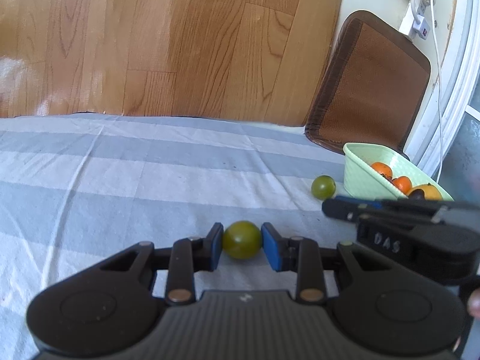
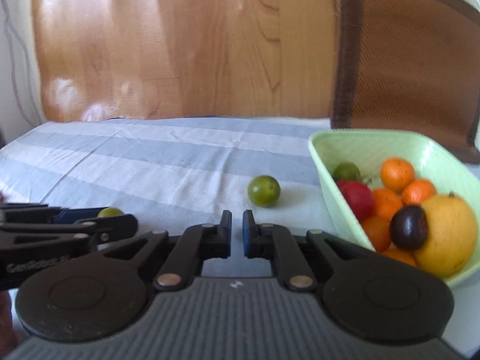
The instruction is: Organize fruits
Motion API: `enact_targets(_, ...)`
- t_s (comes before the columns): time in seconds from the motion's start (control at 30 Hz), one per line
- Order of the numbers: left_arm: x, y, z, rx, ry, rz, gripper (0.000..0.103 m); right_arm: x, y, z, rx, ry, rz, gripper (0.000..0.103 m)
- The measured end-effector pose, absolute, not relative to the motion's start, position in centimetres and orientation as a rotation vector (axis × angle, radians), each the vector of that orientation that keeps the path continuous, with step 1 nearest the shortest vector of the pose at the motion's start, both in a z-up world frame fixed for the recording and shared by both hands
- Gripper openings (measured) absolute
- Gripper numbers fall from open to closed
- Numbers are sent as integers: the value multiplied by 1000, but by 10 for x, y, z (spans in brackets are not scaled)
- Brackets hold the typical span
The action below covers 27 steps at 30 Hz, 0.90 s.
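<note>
Left tongs (image 1: pixel 241 241) pinch a green fruit (image 1: pixel 241 239); right tongs (image 2: pixel 237 234) nearly closed, empty.

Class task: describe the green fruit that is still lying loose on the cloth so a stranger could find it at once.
Start at the pale green basket on the striped cloth. Just outside its left wall lies a small round green fruit. Unlike the other green fruit, held between the left gripper fingers, nothing touches it.
</note>
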State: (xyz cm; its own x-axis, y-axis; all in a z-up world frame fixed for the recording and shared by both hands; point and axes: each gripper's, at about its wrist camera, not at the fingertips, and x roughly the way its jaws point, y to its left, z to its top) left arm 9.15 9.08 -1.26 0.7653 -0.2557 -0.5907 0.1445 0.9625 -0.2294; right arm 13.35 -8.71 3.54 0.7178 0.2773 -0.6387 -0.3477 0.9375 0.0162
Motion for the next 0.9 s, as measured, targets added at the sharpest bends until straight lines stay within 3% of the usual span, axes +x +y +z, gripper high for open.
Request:
enact_targets(0.07, 91, 91, -13, -172, 665, -219, 28, 143, -87, 49, -167, 688, 402, 12)
enact_targets(0.13, 91, 91, -12, -170, 665, -219, 28, 161, -84, 60, -269, 735, 491, 19)
enact_targets(0.2, 91, 90, -12, -170, 666, -219, 28, 177, -75, 65, -435, 790, 595, 40)
enact_targets(0.23, 91, 90, -12, -171, 665, -218, 28, 182, -70, 64, -519, 808, 629, 44)
enact_targets(0.33, 91, 90, -12, -171, 665, -217, 28, 195, -59, 53, -719, 854, 651, 44)
enact_targets(0.5, 91, 90, -13, -173, 666, -218, 28, 208, -54, 36, -819, 911, 675, 42)
enact_targets(0.57, 91, 90, -13, -175, 666, -220, 28, 211, -53, 38, -812, 937, 682, 40)
enact_targets(0.6, 91, 90, -13, -175, 666, -220, 28, 211, -54, 38, -800, 954, 691, 31)
enact_targets(0.73, 91, 91, -12, -174, 667, -220, 28, 201, -54, 41, -805, 945, 674, 29)
enact_targets(0.9, 90, 91, -12, -173, 666, -219, 28, 159, -63, 62, -615, 868, 737, 29)
